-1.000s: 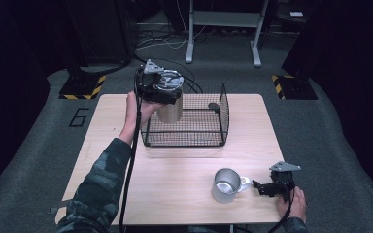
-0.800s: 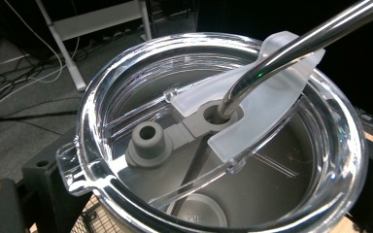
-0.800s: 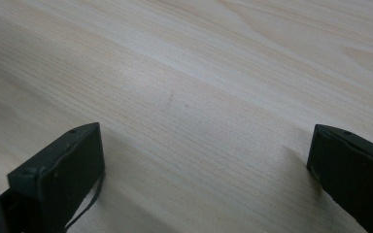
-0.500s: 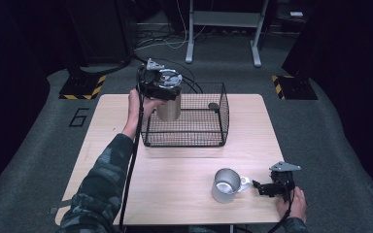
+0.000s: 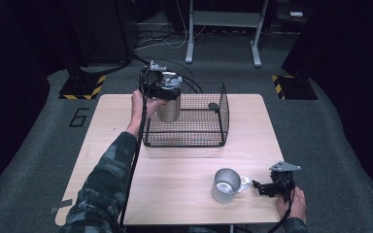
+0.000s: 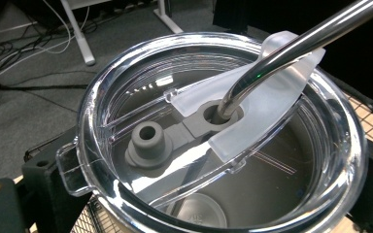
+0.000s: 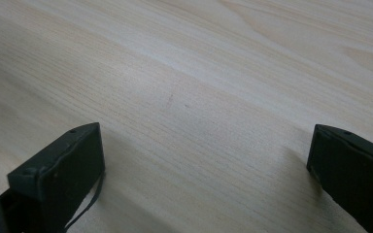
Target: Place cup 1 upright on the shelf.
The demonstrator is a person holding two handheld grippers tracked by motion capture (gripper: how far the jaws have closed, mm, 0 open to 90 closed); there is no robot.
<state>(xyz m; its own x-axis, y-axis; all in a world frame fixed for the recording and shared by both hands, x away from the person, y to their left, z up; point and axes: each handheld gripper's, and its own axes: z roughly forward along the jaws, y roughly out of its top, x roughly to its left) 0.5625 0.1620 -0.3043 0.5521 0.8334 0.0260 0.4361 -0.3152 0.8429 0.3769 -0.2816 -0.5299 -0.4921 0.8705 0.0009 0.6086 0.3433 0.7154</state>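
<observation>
The landmark here is the black wire basket (image 5: 187,119), a square open-topped cage standing on the far half of the pale wooden surface (image 5: 175,170).

At the basket's left far corner, the left gripper (image 5: 161,87) holds a tall stainless-steel tumbler (image 5: 168,108) by its top. The tumbler stands upright just inside that corner, its body a plain brushed silver cylinder seen through the mesh. In the left gripper view its clear plastic lid (image 6: 223,131) is round with a thick rim, a frosted slider bar lies across the middle, a grey rubber plug sits in one hole, and a polished metal straw (image 6: 291,43) rises at a slant from the other hole. The black fingers (image 6: 43,189) press against the lid's rim on both sides, so they are closed on the tumbler. Through the lid the steel floor of the tumbler shows, dull grey.

In front of the basket, towards its right near corner and well apart from it, a short silver metal mug (image 5: 226,185) with a white handle stands upright. Just right of the mug, the right gripper (image 5: 261,187) rests low over the surface, its fingers (image 7: 58,170) spread wide with bare wood between them.
</observation>
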